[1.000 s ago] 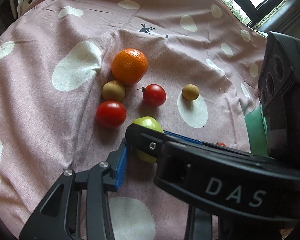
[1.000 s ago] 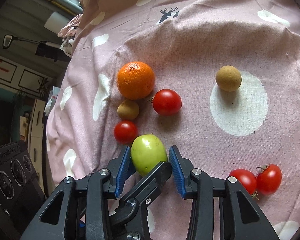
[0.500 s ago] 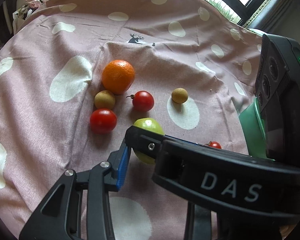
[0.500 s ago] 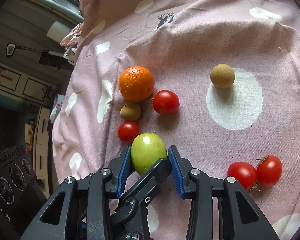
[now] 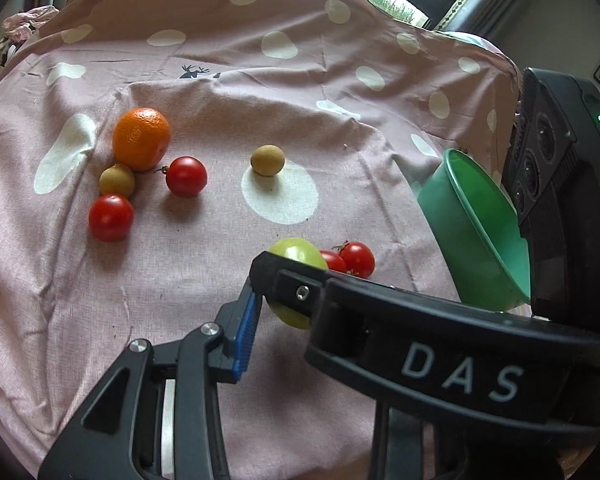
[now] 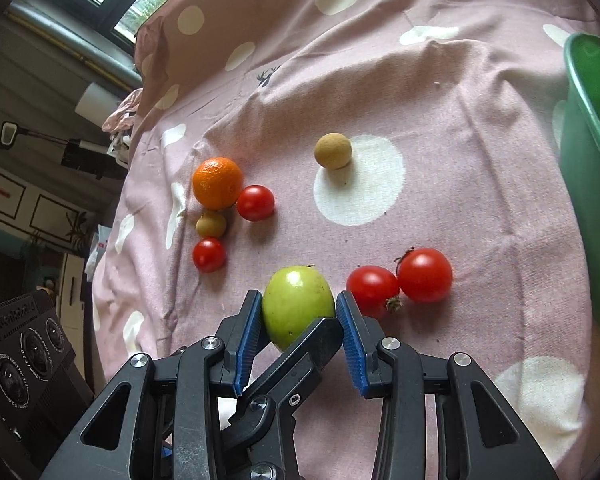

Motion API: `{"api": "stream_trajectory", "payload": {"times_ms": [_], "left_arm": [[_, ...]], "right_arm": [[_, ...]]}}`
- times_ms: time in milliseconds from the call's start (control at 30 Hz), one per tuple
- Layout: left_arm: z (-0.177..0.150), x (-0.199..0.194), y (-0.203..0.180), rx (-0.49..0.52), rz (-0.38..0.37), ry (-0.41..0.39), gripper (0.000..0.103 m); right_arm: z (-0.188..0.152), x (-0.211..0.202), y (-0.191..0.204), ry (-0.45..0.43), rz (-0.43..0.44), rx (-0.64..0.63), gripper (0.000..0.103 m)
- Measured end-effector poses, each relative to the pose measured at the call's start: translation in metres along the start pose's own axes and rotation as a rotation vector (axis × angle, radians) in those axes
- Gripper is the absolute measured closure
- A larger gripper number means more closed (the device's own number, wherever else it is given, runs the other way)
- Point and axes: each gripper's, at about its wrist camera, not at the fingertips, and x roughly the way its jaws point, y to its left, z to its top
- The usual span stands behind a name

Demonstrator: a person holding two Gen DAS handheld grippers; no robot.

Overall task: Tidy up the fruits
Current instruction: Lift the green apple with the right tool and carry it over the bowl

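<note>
Since it's smooth, firm and egg-shaped, the green fruit (image 6: 298, 307) is prob. light but slippery – best held across its waist. Right hand-held gripper (image 6: 299, 312) is narrowed, pads on both flanks, fruit above the pink cloth (image 6: 440, 100), near two tomatoes (image 6: 400, 282). Left hand-held gripper (image 5: 288, 300) crosses it – grip unclear.

The green fruit (image 6: 298, 307), smooth and egg-shaped, sits pinched between the blue pads of the right gripper (image 6: 299, 316), and of the left gripper (image 5: 284, 304) too. Just right of those fingers lie two red tomatoes (image 6: 400, 284), touching each other. Ahead and left sits an orange (image 6: 217, 182) with a tomato (image 6: 255, 202), a small brown fruit (image 6: 211, 224) and another tomato (image 6: 209, 255) close around it. Straight ahead, alone on a white dot, rests a round tan fruit (image 6: 333, 151). The green bowl (image 6: 592, 184) stands at far right.
</note>
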Motion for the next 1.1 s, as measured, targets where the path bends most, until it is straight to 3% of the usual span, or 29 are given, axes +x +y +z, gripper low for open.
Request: {"api": "stream_trajectory", "payload": {"times_ms": [1100], "left_arm": [[-0.006, -0.039, -0.029, 0.037, -0.022, -0.146, 0.069]], "right_arm": [[-0.015, -0.045, 0.010, -0.118, 0.014, -0.051, 0.061]]}}
